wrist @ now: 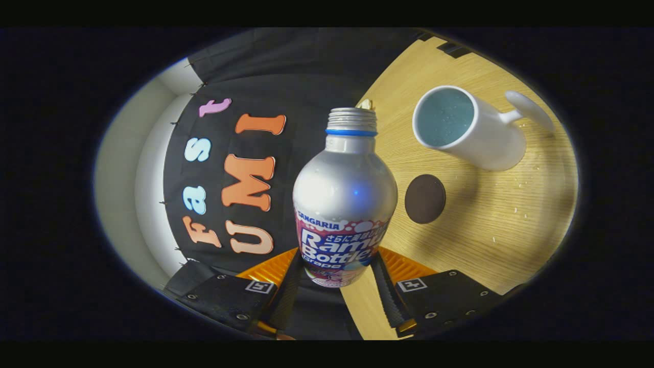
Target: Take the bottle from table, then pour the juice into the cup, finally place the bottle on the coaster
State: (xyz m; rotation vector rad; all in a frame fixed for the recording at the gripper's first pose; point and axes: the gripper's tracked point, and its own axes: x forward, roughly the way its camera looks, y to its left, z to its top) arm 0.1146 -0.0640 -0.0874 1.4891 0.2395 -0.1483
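Between my gripper's (337,286) fingers I held the bottle (345,199), both pressing its base, "SANGARIA" legible on its label; its bottom edge was hidden. Its long axis ran away from the fingers, uncapped neck farthest. Beyond-right lay the coaster (425,199), then the cup (472,130) on the table (511,225).

The bottle (345,194) bears a printed label (340,245) on its lower half, with brand wording in Latin and Japanese script. Both fingers of the gripper (337,278) press on it. Square coded markers (259,286) sit at 7 and 5 o'clock from the label.
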